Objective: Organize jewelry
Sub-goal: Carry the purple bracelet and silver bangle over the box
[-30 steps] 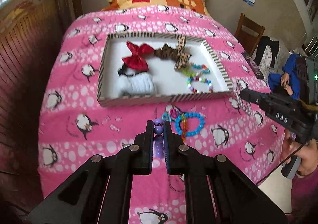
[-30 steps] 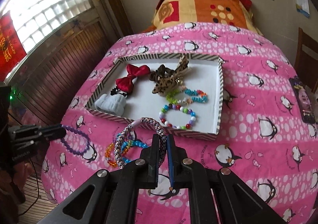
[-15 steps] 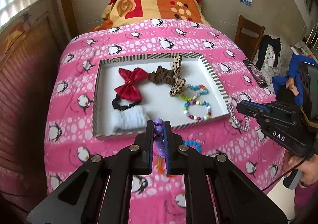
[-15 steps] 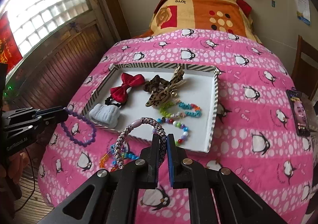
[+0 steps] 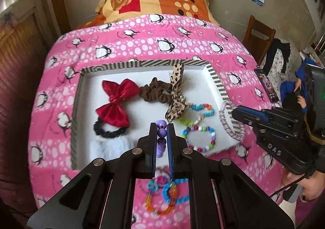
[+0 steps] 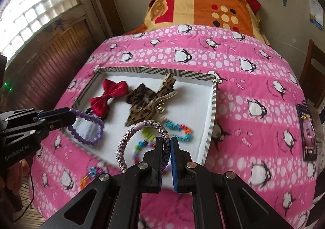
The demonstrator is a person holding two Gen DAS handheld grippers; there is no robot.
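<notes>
Soft daylight is admitted through the window (image 6: 34, 15) at far left. Edges are bent by fisheye distortion, corners are darkened, and the near bracelets (image 5: 166, 194) are blurred.

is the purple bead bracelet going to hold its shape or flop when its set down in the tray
Probably flops: in the right wrist view the purple bead bracelet hangs as a drooping loop from the left gripper, pinched at one spot. Its round beads look smooth, so it may roll slightly on the tray floor. Likely light.
</notes>
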